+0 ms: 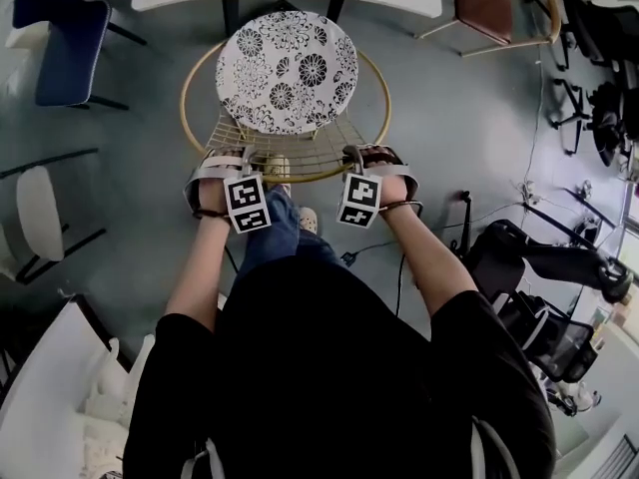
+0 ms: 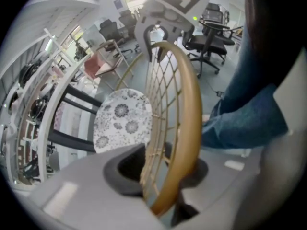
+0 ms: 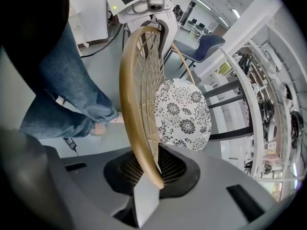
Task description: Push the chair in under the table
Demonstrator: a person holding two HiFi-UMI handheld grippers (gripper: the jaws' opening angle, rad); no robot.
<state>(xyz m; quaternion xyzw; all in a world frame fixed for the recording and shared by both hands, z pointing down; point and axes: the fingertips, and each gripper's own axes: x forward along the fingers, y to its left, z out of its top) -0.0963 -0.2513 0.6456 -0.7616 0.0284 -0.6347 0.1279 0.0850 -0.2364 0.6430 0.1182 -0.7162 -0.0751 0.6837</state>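
A smooth grey floor point(image 1: 449, 118) spread across the room. At the far left stood a blue chair point(image 1: 60, 38), and at the far right a reddish-brown chair point(image 1: 489, 3) with a pale frame. Black office chairs point(image 1: 599, 38) lined the right edge. A white chair point(image 1: 38, 213) sat at the left, and thin cables point(image 1: 496, 215) trailed over the floor at the right.
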